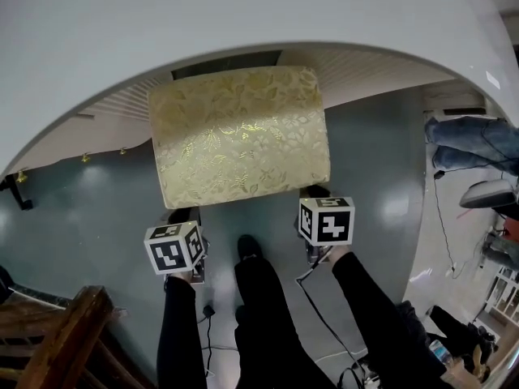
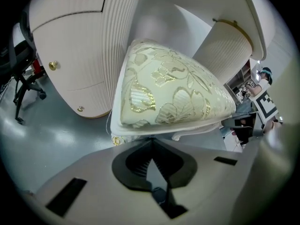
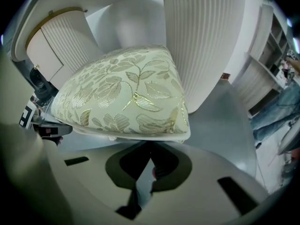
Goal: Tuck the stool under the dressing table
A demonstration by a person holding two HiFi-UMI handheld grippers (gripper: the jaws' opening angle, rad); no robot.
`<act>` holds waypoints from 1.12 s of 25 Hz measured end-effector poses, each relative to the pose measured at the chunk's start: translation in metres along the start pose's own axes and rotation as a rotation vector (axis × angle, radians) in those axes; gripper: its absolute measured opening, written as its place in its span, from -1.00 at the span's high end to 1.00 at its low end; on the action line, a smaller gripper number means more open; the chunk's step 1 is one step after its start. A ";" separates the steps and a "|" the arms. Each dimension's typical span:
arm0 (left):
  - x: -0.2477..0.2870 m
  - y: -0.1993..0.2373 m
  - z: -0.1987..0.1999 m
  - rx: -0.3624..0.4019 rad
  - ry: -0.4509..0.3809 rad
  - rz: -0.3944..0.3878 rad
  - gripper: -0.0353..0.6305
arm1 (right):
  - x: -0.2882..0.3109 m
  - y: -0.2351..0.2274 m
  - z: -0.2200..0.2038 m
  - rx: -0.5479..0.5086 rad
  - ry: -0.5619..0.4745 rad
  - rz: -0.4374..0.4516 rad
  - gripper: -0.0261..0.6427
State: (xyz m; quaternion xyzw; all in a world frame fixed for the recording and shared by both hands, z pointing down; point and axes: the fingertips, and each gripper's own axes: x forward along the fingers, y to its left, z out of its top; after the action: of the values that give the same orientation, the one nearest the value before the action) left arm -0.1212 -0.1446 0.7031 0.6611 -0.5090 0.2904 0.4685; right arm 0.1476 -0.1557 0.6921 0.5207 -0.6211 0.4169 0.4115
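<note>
The stool [image 1: 239, 140] has a gold floral cushion on a white frame. Its far part lies under the curved white top of the dressing table [image 1: 243, 14], and its near edge sticks out toward me. My left gripper [image 1: 182, 215] sits at the stool's near left corner and my right gripper [image 1: 313, 193] at the near right corner. In the left gripper view the gripper [image 2: 151, 142] has its jaws shut, tips right under the stool [image 2: 173, 93] frame. The right gripper view shows that gripper [image 3: 150, 146] shut too, tips against the stool [image 3: 122, 93] rim. Nothing shows between either pair of jaws.
Ribbed white pedestals [image 2: 65, 55] [image 3: 206, 46] flank the knee space on both sides of the stool. A dark wooden chair [image 1: 65, 339] is at my lower left. A person's legs in jeans [image 1: 470, 140] are at the right. Cables [image 1: 324, 322] trail over the grey floor by my own feet [image 1: 247, 245].
</note>
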 end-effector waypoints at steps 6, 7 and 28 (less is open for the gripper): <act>0.001 0.000 0.010 -0.016 -0.022 0.006 0.87 | 0.002 0.000 0.012 -0.006 -0.012 -0.006 0.91; 0.001 0.001 0.010 -0.017 -0.025 0.005 0.87 | 0.002 0.000 0.012 -0.016 -0.013 -0.006 0.91; -0.004 -0.003 0.007 -0.033 -0.097 0.018 0.87 | -0.009 0.010 0.002 0.012 -0.080 0.027 0.91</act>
State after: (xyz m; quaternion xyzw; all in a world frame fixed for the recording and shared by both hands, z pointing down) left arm -0.1200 -0.1495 0.6957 0.6619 -0.5417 0.2537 0.4518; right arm 0.1388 -0.1542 0.6825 0.5311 -0.6415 0.4049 0.3775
